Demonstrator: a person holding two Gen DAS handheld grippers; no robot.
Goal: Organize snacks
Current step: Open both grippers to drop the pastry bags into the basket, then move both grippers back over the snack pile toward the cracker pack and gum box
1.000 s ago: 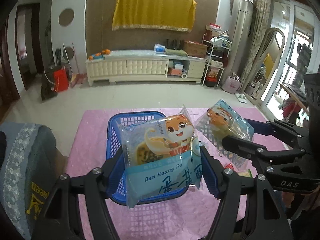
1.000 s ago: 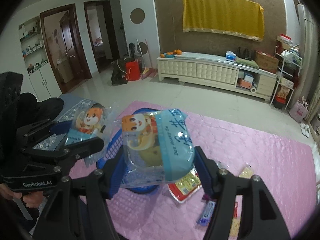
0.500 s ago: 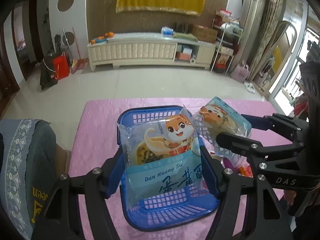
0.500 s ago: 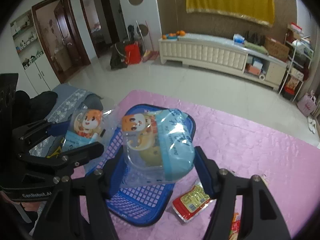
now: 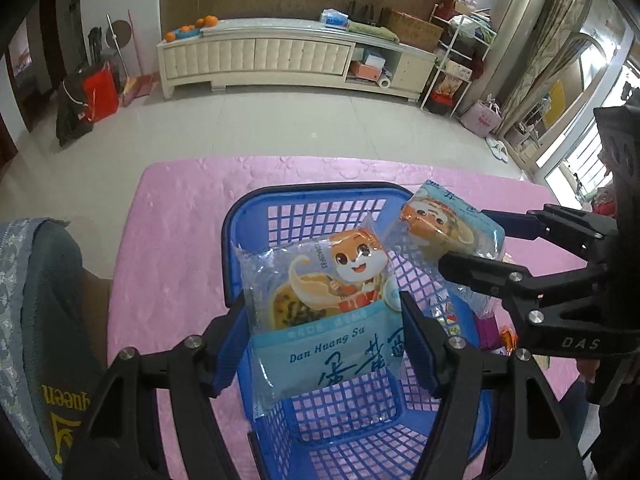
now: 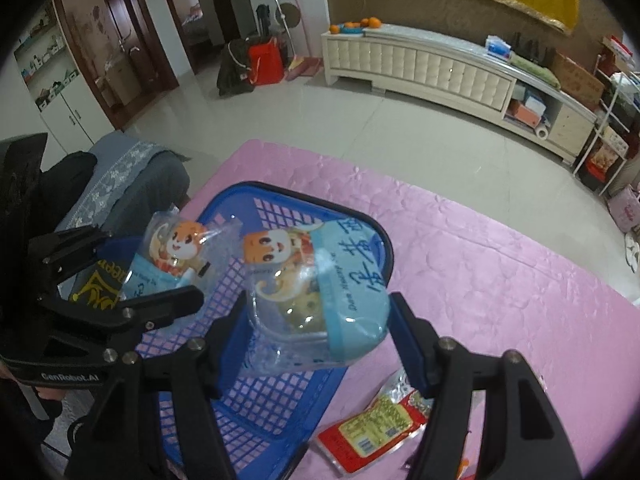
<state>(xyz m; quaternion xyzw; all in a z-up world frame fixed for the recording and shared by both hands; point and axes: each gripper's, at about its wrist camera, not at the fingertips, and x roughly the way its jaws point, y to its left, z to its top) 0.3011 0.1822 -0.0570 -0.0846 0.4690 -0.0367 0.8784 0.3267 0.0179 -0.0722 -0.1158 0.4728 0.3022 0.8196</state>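
Note:
A blue plastic basket (image 5: 308,204) sits on the pink mat (image 5: 176,232); it also shows in the right wrist view (image 6: 276,396). My left gripper (image 5: 324,328) is shut on a clear-and-blue squirrel snack pack (image 5: 320,304) and holds it over the basket. My right gripper (image 6: 320,320) is shut on a second squirrel snack pack (image 6: 316,292), also over the basket. In the left wrist view the right gripper (image 5: 472,248) and its pack (image 5: 444,228) hang over the basket's right side. The left gripper's pack shows in the right wrist view (image 6: 172,256).
A red-and-yellow snack packet (image 6: 372,436) lies on the mat right of the basket, with more small packets (image 5: 492,332) near it. A grey cushion (image 5: 36,320) sits at the mat's left edge. A cream cabinet (image 5: 280,60) stands across the tiled floor.
Both grippers, each holding its pack, have moved forward and tilted down over the basket. The basket now lies directly under both packs.

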